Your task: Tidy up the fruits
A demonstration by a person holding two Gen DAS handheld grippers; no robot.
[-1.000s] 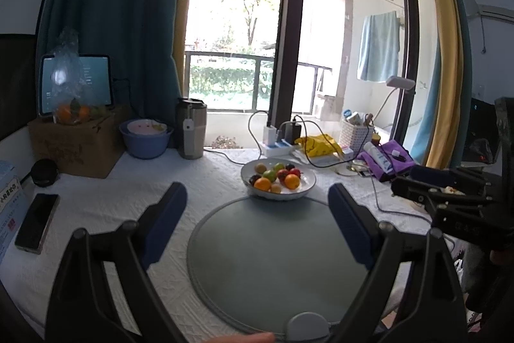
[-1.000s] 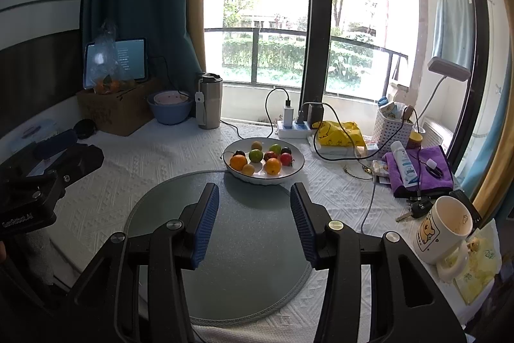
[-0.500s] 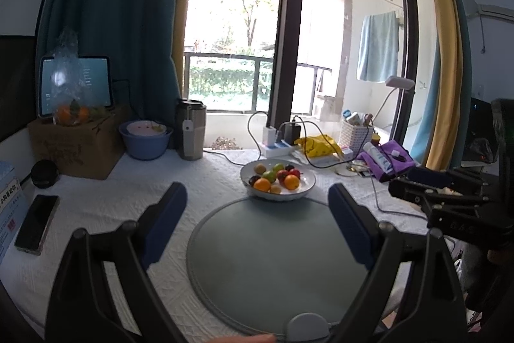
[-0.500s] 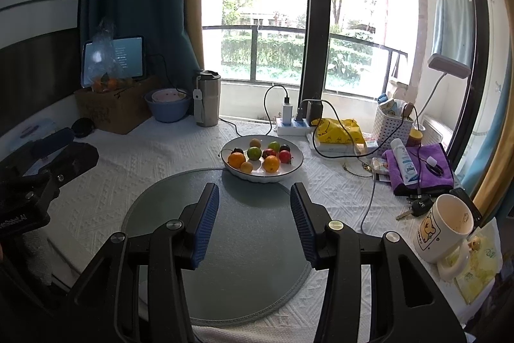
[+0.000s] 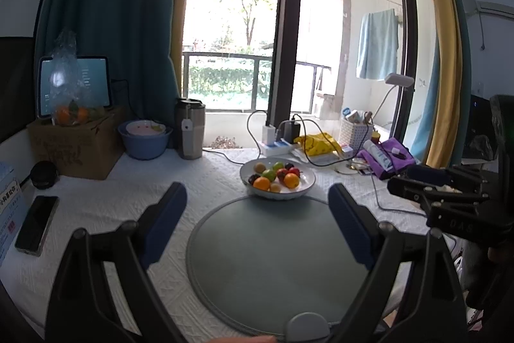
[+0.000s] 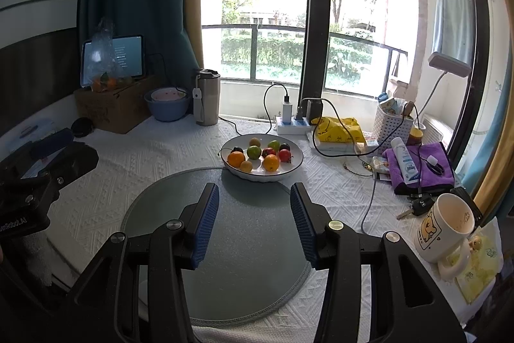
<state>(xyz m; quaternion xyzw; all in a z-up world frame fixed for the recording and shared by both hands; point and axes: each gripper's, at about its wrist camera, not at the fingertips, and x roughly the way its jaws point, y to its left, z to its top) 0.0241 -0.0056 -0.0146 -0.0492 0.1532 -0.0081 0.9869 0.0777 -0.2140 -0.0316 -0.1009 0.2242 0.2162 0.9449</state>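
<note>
A white plate holds several small fruits: two oranges, a green one, red ones and dark ones. It rests on the far edge of a round grey mat. My left gripper is open and empty, above the mat's near side. My right gripper is open and empty, just short of the plate. Each gripper shows at the edge of the other's view.
White tablecloth. Left: phone, cardboard box, blue bowl, steel tumbler. Behind the plate: power strip with cables, yellow bag. Right: purple cloth with bottle, keys, bear mug.
My right gripper has drifted slightly forward and left toward the plate. The left gripper has hardly moved. Both stay open.
</note>
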